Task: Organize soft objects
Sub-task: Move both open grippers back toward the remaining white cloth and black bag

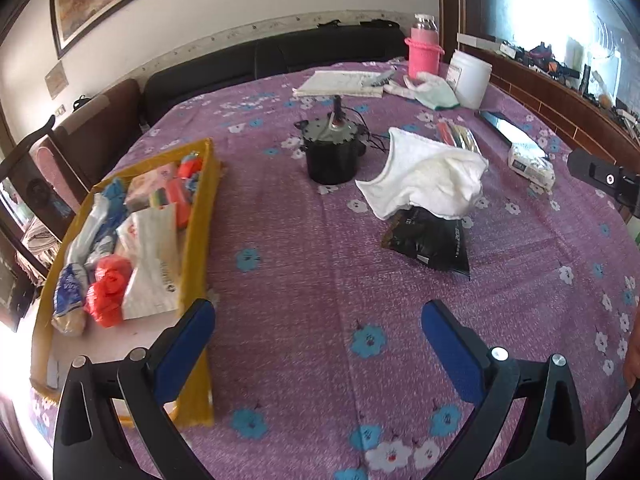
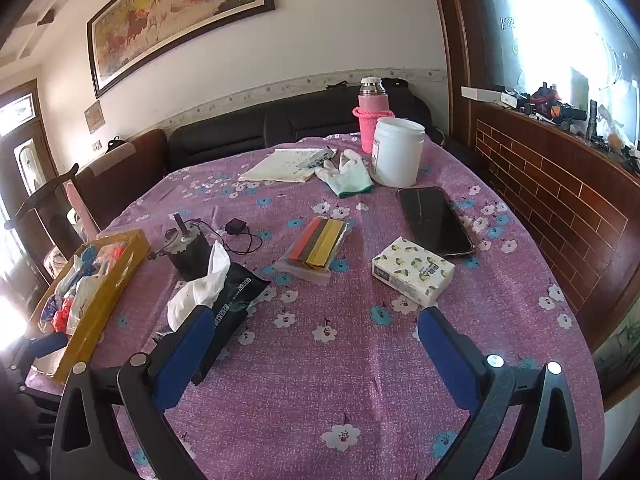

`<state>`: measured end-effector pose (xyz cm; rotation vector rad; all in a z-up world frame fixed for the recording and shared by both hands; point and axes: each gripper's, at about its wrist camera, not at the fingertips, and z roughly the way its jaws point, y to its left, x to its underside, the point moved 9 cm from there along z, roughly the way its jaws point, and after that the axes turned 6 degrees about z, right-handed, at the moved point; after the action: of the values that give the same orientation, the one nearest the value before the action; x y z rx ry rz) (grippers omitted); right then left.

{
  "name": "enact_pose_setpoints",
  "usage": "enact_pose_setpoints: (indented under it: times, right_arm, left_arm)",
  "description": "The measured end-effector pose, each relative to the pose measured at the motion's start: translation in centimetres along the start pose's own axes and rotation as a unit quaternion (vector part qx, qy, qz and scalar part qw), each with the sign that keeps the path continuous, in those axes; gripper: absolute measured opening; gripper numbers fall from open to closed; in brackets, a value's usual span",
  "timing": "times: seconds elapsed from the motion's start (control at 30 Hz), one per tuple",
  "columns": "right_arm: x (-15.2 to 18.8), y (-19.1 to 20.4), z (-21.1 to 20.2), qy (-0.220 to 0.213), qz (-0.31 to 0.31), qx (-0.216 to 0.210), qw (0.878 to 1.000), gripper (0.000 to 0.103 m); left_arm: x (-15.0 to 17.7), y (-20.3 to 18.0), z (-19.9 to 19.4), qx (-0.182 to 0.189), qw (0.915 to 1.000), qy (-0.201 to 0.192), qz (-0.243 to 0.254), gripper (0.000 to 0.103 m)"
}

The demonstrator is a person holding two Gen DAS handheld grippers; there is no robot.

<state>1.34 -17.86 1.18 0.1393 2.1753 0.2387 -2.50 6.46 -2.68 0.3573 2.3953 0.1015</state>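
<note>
A yellow box (image 1: 198,216) at the left holds several soft bags and packets, among them a red bag (image 1: 108,292) and a white packet (image 1: 154,264). A white cloth (image 1: 428,180) lies crumpled over a black packet (image 1: 430,240) mid-table. My left gripper (image 1: 318,344) hovers open over the tablecloth, just right of the box. My right gripper (image 2: 312,344) is open too, with the black packet (image 2: 232,300) and white cloth (image 2: 200,288) by its left finger. A tissue pack (image 2: 412,270), a pack of coloured strips (image 2: 316,250) and pale gloves (image 2: 346,178) lie ahead.
A black motor with wires (image 1: 332,156) stands behind the cloth. Farther back are a notebook (image 2: 284,166), a white tub (image 2: 396,150), a pink flask (image 2: 370,116) and a phone (image 2: 434,220). A brick-patterned ledge (image 2: 560,200) runs along the right; a dark sofa (image 1: 280,60) is behind.
</note>
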Motion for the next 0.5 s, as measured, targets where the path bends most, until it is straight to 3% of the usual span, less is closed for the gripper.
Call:
enact_pose_setpoints:
  times: [0.4, 0.5]
  right_arm:
    - [0.2, 0.1, 2.4, 0.021, -0.002, 0.006, 1.000, 0.102]
    - [-0.3, 0.1, 3.0, 0.021, -0.001, 0.007, 1.000, 0.102]
  left_arm:
    - [1.0, -0.8, 4.5, 0.032, 0.9976, 0.059, -0.014, 0.103]
    - [1.1, -0.6, 4.9, 0.026, 0.9970, 0.071, -0.019, 0.103]
